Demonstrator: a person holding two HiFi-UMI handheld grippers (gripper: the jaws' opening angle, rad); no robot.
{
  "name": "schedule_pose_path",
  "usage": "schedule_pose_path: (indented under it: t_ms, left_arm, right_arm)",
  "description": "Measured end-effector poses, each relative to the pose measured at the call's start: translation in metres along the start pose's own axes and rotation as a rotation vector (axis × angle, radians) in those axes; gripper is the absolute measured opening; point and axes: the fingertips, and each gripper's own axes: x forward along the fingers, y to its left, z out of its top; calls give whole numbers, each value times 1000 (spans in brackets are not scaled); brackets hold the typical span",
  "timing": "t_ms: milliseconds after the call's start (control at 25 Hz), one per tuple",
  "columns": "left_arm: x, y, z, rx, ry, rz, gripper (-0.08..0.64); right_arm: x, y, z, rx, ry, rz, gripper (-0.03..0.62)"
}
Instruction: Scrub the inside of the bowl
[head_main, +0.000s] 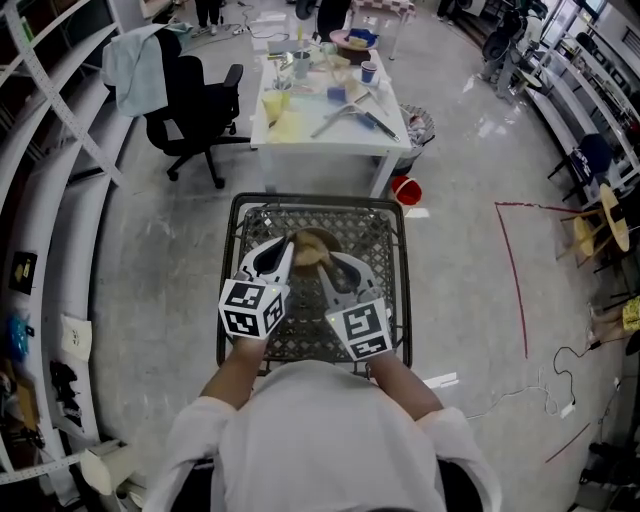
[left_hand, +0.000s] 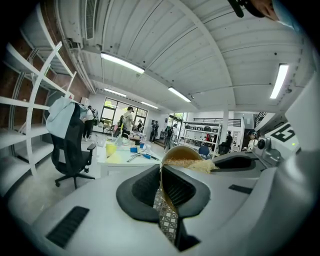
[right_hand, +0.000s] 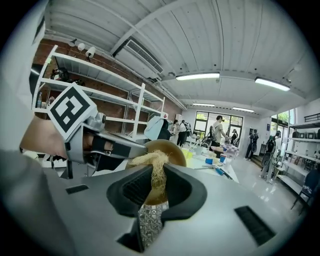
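A tan bowl (head_main: 312, 240) is held up over a black wire cart (head_main: 390, 215). My left gripper (head_main: 289, 250) is shut on the bowl's rim. In the left gripper view the thin rim of the bowl (left_hand: 181, 153) runs straight between the pads of the left gripper (left_hand: 161, 174). My right gripper (head_main: 324, 264) is shut on a pale fibrous scrubber (right_hand: 153, 161), whose strands rest inside the bowl (right_hand: 172, 149). In the right gripper view the right gripper (right_hand: 158, 175) pinches the fibres, and the left gripper's finger (right_hand: 117, 144) reaches in from the left.
A white table (head_main: 330, 125) with cups and clutter stands beyond the cart. A black office chair (head_main: 195, 110) draped with a cloth is at its left. A red bucket (head_main: 406, 189) sits by the table leg. White shelving (head_main: 50, 150) lines the left side.
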Motion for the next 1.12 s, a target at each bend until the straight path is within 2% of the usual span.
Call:
schedule_pose_path:
  t_ms: [280,760,1120]
  left_arm:
    - [0,7,0,-27,-3,11,46]
    - [8,23,8,-57,-17,37,46]
    - [18,33,-6,-67,20,47,46]
  right_arm:
    - [-13,-26,-6,49,5,-72,77]
    - [-20,-25,-2,93,-25,-69,77]
    - [-16,-28,-4,104,-19,-70,77]
